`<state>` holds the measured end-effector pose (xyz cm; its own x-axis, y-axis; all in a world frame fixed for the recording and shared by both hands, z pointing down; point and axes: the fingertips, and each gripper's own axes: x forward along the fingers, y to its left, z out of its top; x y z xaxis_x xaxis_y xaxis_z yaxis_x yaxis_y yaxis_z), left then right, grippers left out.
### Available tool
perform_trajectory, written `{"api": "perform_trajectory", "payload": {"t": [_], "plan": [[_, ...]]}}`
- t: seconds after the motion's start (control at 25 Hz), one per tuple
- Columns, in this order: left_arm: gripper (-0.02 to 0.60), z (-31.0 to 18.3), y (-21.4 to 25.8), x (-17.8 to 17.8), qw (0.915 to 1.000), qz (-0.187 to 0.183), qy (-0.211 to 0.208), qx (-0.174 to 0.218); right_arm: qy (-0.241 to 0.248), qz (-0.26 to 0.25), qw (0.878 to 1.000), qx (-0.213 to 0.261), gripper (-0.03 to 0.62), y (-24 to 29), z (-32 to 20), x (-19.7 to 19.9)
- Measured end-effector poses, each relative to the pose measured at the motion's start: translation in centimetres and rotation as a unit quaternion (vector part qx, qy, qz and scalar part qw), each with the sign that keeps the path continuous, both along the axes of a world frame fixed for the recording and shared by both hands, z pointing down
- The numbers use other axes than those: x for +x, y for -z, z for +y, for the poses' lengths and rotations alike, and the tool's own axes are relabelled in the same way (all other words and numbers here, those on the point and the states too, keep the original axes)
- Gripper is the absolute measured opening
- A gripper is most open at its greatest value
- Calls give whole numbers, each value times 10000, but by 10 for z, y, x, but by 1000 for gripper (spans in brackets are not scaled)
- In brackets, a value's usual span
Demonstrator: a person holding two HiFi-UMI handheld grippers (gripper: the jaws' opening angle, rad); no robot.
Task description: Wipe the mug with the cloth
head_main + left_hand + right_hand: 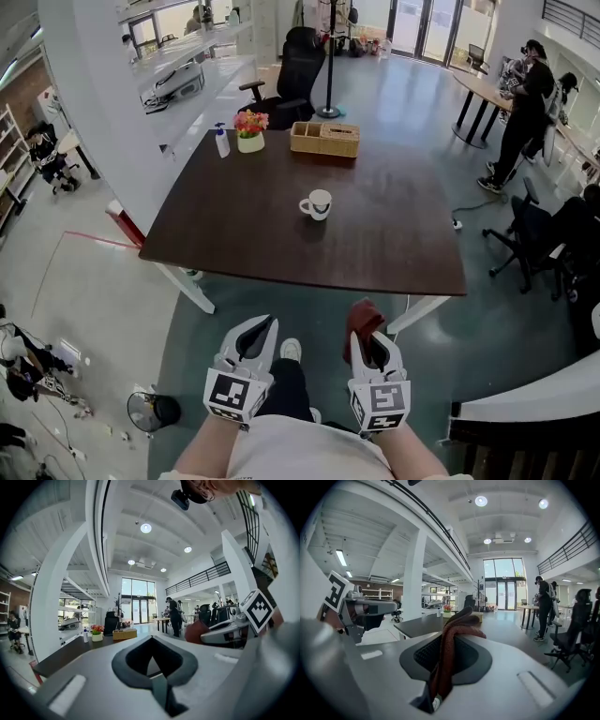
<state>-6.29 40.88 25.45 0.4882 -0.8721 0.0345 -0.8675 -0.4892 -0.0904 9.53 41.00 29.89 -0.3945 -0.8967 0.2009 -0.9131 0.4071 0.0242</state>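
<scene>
i'm looking down at a long dark wooden counter [281, 244] that stands well ahead of both grippers, with grey floor between it and me. behind its far edge sits a black office chair [298, 70]. on the far end of the counter rests a wicker basket [324, 139], and to its left stands a small pot of flowers [250, 131] with a spray bottle [221, 142] just beside it. my left gripper [265, 324] hangs low and near me, short of the counter, with its jaws pressed together on nothing. my right gripper [373, 339] is level with it, well apart to the right, pinching a dark red cloth [449, 653]. the cloth is bunched into a fold that rises out of the jaws and flops over their tip. the white mug [317, 204] stands upright and alone near the middle of the counter, its handle turned to the left, far from either gripper and touched by nothing.
</scene>
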Motion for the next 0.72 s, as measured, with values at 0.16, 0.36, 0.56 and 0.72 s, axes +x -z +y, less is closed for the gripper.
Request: {"api": "perform_trajectory", "payload": {"t": [0.16, 0.36, 0.56, 0.72], "plan": [[0, -40, -14, 0, 9997, -9, -91, -213, 3, 10, 9999, -151, 77, -9, -37, -1], [0, -113, -25, -6, 9988, 54, -223, -437, 14, 35, 9996, -268, 77, -13, -105, -8], [0, -205, -33, -19, 9974, 121, -282, -652, -13, 92, 9993, -353, 77, -12, -192, -16], [0, -268, -35, -28, 9967, -69, -400, -705, -77, 167, 9986, -490, 78, -8, -254, -23]]}}
